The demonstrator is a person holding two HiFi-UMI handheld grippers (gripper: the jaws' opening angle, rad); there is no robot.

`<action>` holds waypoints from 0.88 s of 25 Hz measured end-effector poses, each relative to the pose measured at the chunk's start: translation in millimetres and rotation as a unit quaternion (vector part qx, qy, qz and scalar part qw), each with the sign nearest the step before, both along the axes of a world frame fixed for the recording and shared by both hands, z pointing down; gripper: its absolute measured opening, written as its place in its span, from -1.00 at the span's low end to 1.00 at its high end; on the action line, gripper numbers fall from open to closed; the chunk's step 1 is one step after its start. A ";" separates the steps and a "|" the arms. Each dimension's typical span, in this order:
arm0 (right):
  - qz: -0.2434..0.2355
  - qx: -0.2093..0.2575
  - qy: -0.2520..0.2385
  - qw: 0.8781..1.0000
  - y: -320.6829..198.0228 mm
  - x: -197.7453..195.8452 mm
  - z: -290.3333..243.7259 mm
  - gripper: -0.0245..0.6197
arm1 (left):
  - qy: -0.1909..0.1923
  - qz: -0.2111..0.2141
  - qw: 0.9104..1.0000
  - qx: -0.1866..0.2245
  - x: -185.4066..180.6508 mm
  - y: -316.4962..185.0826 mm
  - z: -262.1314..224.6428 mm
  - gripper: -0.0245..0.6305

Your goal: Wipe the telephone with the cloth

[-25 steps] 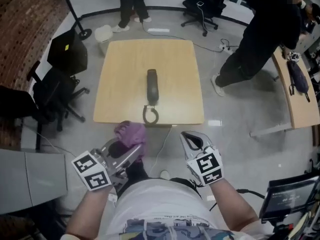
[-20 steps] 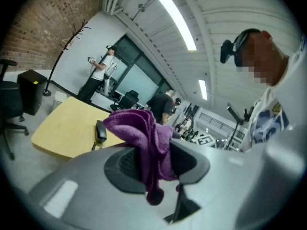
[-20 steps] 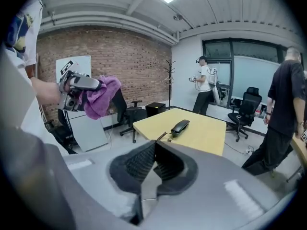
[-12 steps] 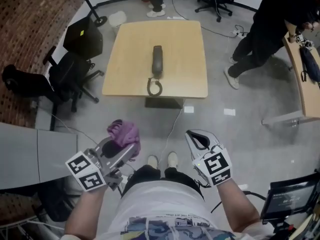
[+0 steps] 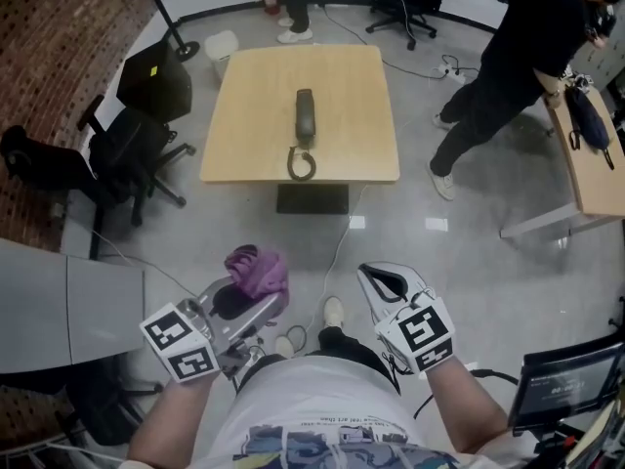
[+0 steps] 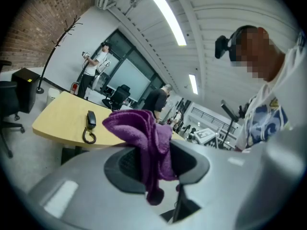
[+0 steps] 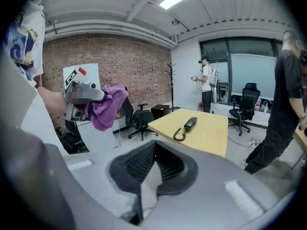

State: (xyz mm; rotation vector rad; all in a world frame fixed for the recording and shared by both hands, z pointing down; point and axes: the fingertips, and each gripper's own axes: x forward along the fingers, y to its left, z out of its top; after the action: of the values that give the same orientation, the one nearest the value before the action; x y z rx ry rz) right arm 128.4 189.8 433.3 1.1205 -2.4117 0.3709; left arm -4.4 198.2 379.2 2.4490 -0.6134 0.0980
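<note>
A dark telephone handset [image 5: 306,113] with a coiled cord [image 5: 302,164] lies in the middle of a light wooden table [image 5: 244,135], well ahead of both grippers. My left gripper [image 5: 256,286] is shut on a purple cloth [image 5: 258,270], which bunches above the jaws and hangs between them [image 6: 146,145]. My right gripper [image 5: 383,283] is shut with nothing in it; its jaws meet at the tips [image 7: 154,161]. Both are held over the floor near my body, short of the table. The handset [image 7: 190,122] and the cloth [image 7: 106,108] also show in the right gripper view.
Black office chairs [image 5: 127,154] and a black box stand left of the table. A person in black [image 5: 508,66] stands at the right by another desk [image 5: 596,164]. A second person [image 5: 291,3] stands beyond the table. Cables run over the floor; a monitor [image 5: 566,389] sits at the lower right.
The view has pulled back from the table, which now lies farther ahead. Both grippers stay near my body, the left still shut on the cloth, the right still shut.
</note>
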 end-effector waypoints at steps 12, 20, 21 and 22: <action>-0.018 0.028 0.018 0.999 52.6 -81.7 -25.5 -0.91 | 0.035 0.018 0.999 0.010 -59.6 53.2 -2.0 -0.48; -0.006 0.042 0.026 0.999 90.2 -121.7 -30.2 -0.92 | 0.045 0.044 0.998 0.007 -91.2 87.5 7.0 -0.48; -0.007 0.043 0.026 0.999 94.3 -123.0 -32.3 -0.92 | 0.045 0.045 0.998 0.006 -91.1 91.4 6.6 -0.48; -0.007 0.044 0.026 0.999 98.9 -123.3 -34.0 -0.92 | 0.045 0.047 0.998 0.005 -90.1 95.6 6.9 -0.48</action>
State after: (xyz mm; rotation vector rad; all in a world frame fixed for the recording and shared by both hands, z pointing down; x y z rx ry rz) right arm 5.1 288.7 399.3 1.1359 -2.4101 0.2299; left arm -94.5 293.8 386.1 2.4763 -0.4614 0.0222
